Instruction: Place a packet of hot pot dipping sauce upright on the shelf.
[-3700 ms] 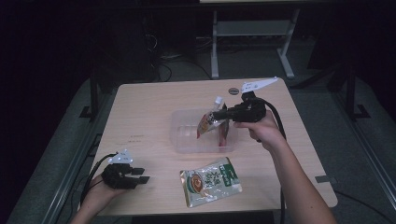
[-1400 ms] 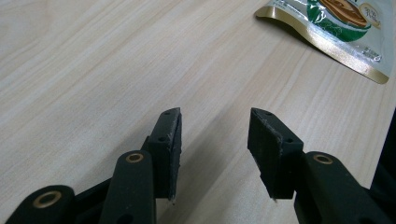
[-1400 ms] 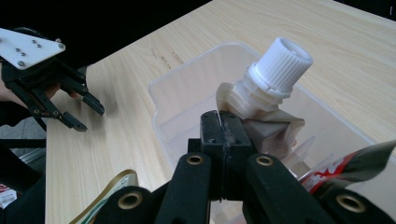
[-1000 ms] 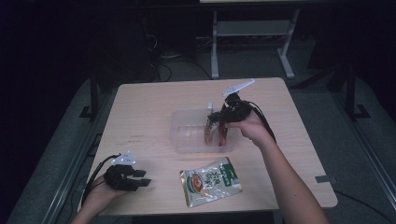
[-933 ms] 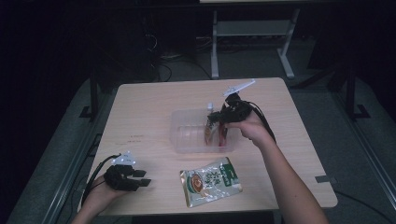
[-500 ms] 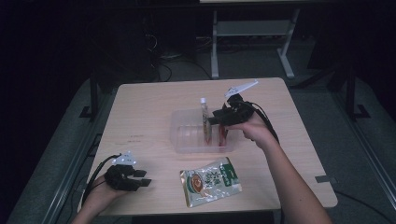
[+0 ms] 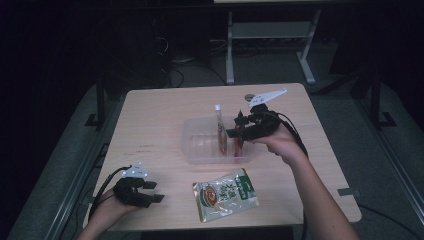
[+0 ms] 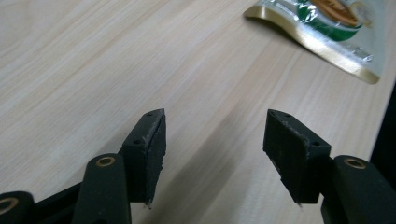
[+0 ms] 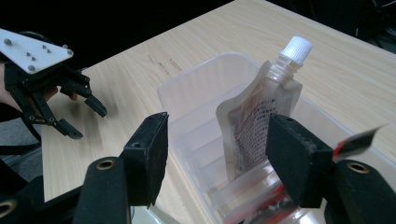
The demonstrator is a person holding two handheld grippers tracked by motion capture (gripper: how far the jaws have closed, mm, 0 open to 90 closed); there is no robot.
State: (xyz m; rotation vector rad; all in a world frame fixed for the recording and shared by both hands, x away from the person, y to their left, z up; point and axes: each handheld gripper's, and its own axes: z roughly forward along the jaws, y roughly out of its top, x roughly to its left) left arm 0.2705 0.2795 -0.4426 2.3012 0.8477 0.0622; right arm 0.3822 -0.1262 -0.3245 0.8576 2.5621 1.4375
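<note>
Right tongs point(image 7: 239, 131) just opened wide, nothing gripped; spouted pouch point(image 7: 220, 131) stands upright in the clear bin point(image 7: 200, 150). Flat snack packet point(image 7: 226, 194) lies just near of the bin. Left tongs point(image 7: 148, 191) open, empty, closer to packet.

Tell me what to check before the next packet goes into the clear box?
1. Right gripper let go of the spout pouch: ok, its jaws have just been opening and stand apart from it.
2. Spout pouch standing upright in the clear box: ok.
3. Left gripper open with nothing between its jaws: ok.
4. Green snack packet lying flat on the table, untouched: ok.
5. Free slot left in the box: cannot tell.
</note>
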